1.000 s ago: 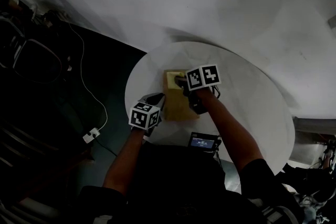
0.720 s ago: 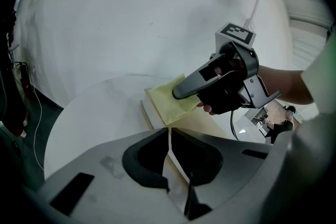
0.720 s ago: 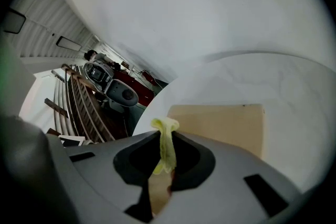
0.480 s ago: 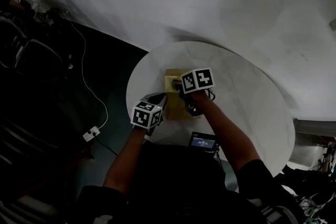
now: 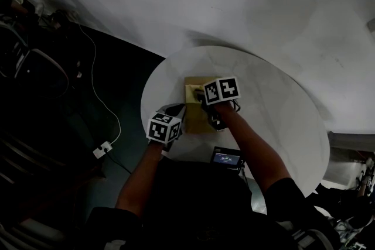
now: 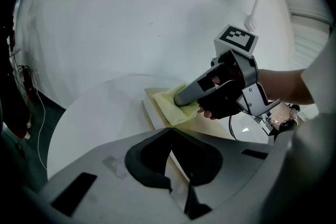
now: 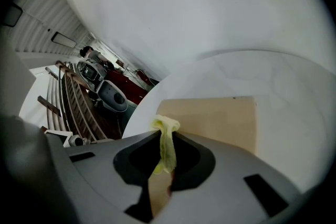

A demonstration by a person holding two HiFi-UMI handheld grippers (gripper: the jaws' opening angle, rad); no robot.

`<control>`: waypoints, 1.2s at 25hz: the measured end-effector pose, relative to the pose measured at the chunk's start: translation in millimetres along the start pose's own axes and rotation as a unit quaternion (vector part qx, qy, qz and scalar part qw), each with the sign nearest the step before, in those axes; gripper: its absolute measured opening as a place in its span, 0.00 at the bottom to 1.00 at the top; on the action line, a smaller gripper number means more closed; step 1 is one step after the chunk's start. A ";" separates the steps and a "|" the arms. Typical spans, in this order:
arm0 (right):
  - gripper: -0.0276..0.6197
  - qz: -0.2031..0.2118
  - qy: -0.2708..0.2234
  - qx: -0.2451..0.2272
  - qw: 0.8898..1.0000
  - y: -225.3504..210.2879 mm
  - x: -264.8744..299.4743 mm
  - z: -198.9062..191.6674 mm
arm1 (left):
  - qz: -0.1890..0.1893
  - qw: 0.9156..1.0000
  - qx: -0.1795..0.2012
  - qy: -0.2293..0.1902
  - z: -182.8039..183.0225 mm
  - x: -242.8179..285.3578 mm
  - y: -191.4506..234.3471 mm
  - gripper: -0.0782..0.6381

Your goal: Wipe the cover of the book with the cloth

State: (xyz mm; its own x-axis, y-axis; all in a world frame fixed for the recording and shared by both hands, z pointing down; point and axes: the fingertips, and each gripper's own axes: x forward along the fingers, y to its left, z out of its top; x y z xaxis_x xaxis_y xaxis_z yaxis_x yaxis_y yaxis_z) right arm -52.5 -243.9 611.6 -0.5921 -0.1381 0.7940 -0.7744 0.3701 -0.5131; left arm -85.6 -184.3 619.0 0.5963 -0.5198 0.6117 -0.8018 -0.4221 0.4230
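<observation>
Both forearms reach in from 6 o'clock. The right gripper (image 5: 202, 93) tilts down at the 12 o'clock end of the book (image 7: 220, 118), claw clamped on the yellow cloth (image 6: 176, 107). The cloth is soft and crumpled against the smooth tan cover. The book lies flat toward 9 o'clock on the round white table (image 5: 275, 108). The left gripper (image 5: 174, 116) sits at the book's 7 o'clock corner, claw drawn together on its edge. The left gripper view shows the cloth spread on the cover; the right gripper view shows only a thin pinched fold.
</observation>
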 end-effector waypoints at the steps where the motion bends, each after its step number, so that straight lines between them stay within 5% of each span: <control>1: 0.18 -0.001 0.000 0.001 1.000 -1.1 -0.9 -0.2 | 0.000 1.000 0.000 0.000 0.1 0.0 0.1 0.11; 30: 0.18 -0.051 -0.044 0.070 0.995 -88.5 -62.9 -18.0 | 0.004 1.000 0.010 0.005 -1.3 1.6 1.2 0.11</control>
State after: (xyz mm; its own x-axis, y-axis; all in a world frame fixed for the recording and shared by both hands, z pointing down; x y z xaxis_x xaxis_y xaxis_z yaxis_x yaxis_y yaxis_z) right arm 57.3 -251.4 612.9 -0.5217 -0.2500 0.8156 -0.8511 0.2188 -0.4773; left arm -85.6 -184.6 621.3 0.5896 -0.5162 0.6212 -0.8055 -0.4325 0.4051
